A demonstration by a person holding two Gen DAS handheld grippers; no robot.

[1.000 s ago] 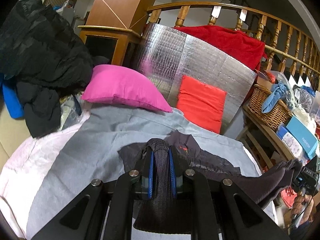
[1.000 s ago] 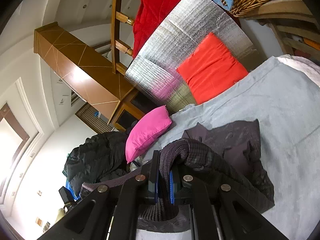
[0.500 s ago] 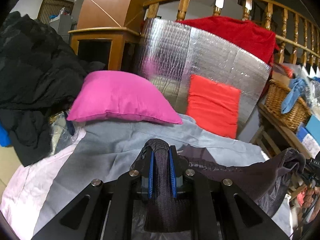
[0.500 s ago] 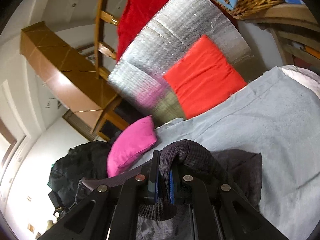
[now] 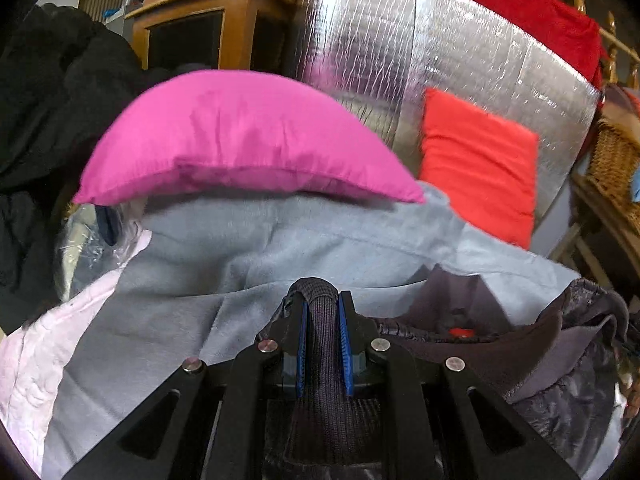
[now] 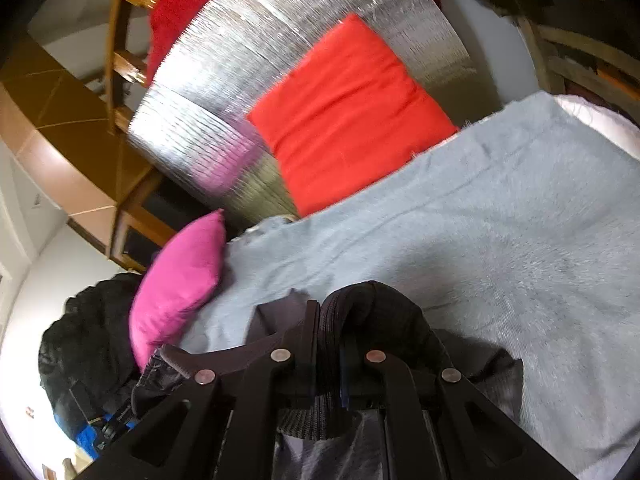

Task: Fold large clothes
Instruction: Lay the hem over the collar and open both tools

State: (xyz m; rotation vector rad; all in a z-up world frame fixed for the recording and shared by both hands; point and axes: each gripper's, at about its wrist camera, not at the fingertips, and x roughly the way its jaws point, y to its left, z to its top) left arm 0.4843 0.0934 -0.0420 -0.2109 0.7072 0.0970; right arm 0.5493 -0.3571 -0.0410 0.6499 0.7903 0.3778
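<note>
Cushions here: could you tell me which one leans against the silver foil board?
The orange-red square cushion leans on it; the magenta pillow lies on the grey blanket.

A grey-blue blanket [image 5: 224, 280] carries a pink pillow [image 5: 240, 140] and dark jacket [image 5: 520, 344].

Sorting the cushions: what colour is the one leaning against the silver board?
Bright red cushion; clearest in the right wrist view.

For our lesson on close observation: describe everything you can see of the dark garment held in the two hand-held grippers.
The dark garment looks like a charcoal-purple jacket: shiny quilted body, matte collar-like edge, ribbed knit bands. The left hand-held gripper clamps one ribbed band between its blue pads; the right hand-held gripper pinches another. It hangs crumpled between them over the grey blanket. A small red mark shows near the collar.
</note>
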